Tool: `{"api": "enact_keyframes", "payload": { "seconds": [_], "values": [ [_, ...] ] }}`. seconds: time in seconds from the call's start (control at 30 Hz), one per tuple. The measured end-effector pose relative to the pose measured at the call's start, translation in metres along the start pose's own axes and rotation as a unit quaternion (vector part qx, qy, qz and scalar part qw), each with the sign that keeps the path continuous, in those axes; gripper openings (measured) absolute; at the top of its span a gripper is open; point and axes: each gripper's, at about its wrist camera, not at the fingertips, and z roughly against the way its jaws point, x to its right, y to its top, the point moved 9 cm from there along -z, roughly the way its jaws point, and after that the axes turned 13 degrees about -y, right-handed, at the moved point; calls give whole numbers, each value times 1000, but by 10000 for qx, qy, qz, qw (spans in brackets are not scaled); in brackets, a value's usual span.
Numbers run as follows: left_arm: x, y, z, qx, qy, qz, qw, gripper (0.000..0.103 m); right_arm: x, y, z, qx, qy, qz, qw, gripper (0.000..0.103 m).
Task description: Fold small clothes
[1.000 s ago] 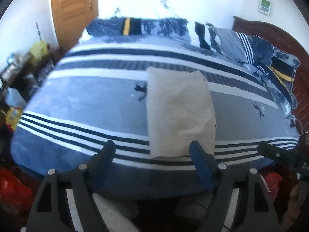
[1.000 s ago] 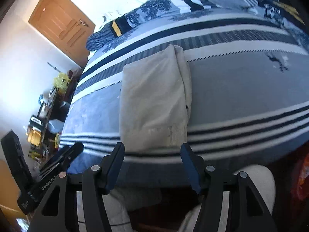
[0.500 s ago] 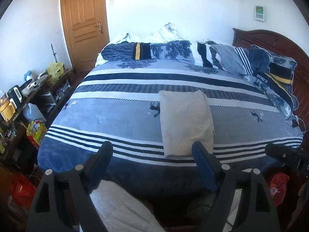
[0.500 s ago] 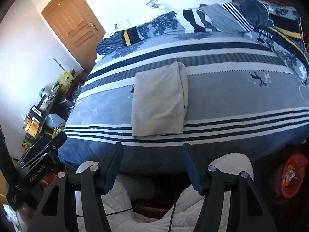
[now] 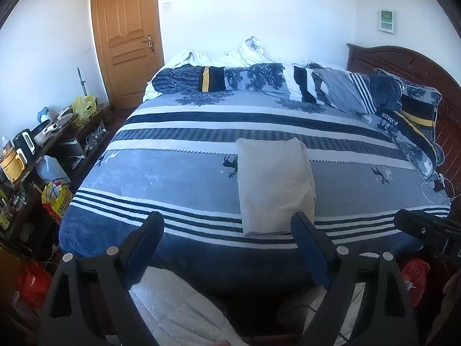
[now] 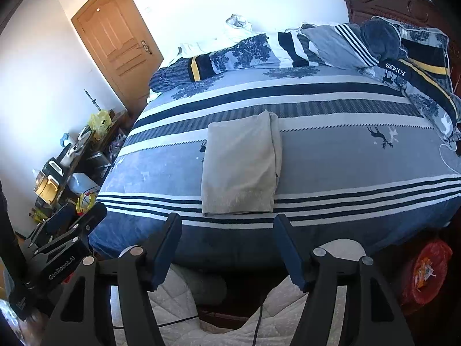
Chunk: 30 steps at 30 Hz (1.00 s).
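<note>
Both grippers hang off the bed's (image 5: pixel 121 199) near edge, angled down toward it. The left gripper (image 5: pixel 227 230) and right gripper (image 6: pixel 227 230) have just been opening, jaws apart and empty. The folded garment (image 6: pixel 242 167) lies flat by that edge.

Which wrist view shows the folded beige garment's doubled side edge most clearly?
The right wrist view: the beige garment lies near centre, unobstructed, its layered right edge visible. In the left wrist view the beige garment has its near corner hidden behind a gripper finger.
</note>
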Motion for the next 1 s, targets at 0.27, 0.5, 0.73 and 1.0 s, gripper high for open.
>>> {"api": "enact_keyframes", "payload": {
  "seconds": [0.27, 0.5, 0.73, 1.0],
  "values": [
    [-4, -1, -7, -75, 48, 4, 10000, 89, -1, -3, -8, -79, 16, -16, 10000, 70],
    [-3, -2, -12, -131, 88, -60, 9999, 89, -1, -5, -9, -84, 65, -55, 9999, 70],
    [-1, -5, -14, -185, 64, -86, 9998, 89, 0, -3, -7, -41, 38, -53, 10000, 71],
    [-5, -6, -20, -240, 35, -99, 9997, 89, -3, -3, -9, -71, 33, -27, 10000, 71]
  ]
}}
